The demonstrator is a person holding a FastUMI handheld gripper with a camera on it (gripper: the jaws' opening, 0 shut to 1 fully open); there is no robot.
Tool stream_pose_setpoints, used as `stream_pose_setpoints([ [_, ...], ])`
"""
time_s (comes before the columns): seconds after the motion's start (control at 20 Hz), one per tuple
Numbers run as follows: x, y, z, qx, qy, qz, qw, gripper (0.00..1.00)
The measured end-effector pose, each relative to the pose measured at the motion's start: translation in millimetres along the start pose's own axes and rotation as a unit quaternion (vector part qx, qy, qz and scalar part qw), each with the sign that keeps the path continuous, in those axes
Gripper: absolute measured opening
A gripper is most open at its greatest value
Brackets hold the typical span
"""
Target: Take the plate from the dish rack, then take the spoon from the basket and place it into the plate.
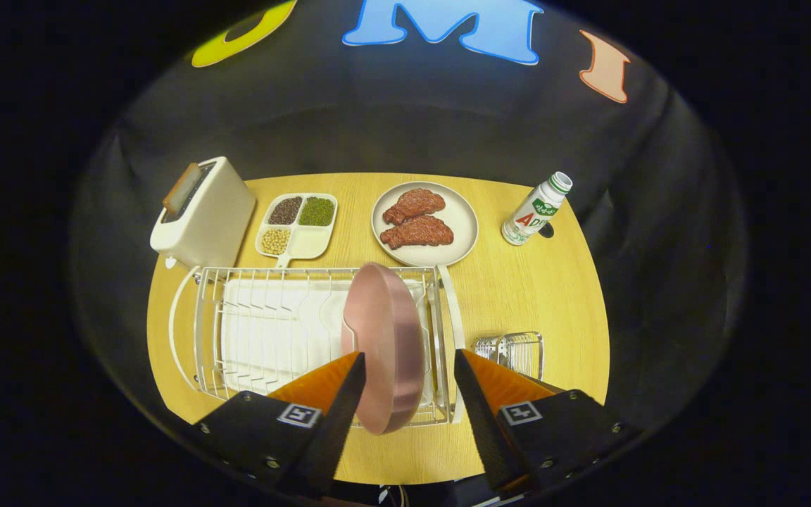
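Note:
A pink plate [384,345] stands on edge in the right part of the white wire dish rack [265,331]. My gripper [409,362] hangs over the rack with its fingers spread wide, one on each side of the plate's rim. The left fingertip [356,366] looks close to the rim; the right fingertip [463,362] is clearly apart from it. A small wire basket [514,352] sits on the table just right of the rack, partly hidden behind the right finger. I cannot make out a spoon in it.
On the wooden table [546,296] beyond the rack stand a cream toaster [205,211], a divided dish of beans [298,225], a plate with two pieces of meat [425,224] and a white bottle [536,209] at the far right.

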State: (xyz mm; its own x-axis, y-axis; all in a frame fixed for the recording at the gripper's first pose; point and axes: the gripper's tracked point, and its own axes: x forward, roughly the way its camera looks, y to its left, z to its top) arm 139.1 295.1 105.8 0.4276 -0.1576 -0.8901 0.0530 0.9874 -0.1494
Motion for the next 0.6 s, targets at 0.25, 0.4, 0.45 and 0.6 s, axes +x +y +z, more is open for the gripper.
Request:
stream_pose_setpoints([
  [0.25,17.7,-13.0,-5.5,0.035,0.0,-0.073,0.997,0.16],
  [0.4,17.2,-7.7,-8.3,0.04,-0.007,-0.092,0.995,0.11],
  [0.45,17.0,-5.9,-9.8,0.027,-0.008,-0.103,0.994,0.06],
  [0.6,8.2,4.5,-3.8,0.005,-0.012,-0.135,0.991,0.06],
])
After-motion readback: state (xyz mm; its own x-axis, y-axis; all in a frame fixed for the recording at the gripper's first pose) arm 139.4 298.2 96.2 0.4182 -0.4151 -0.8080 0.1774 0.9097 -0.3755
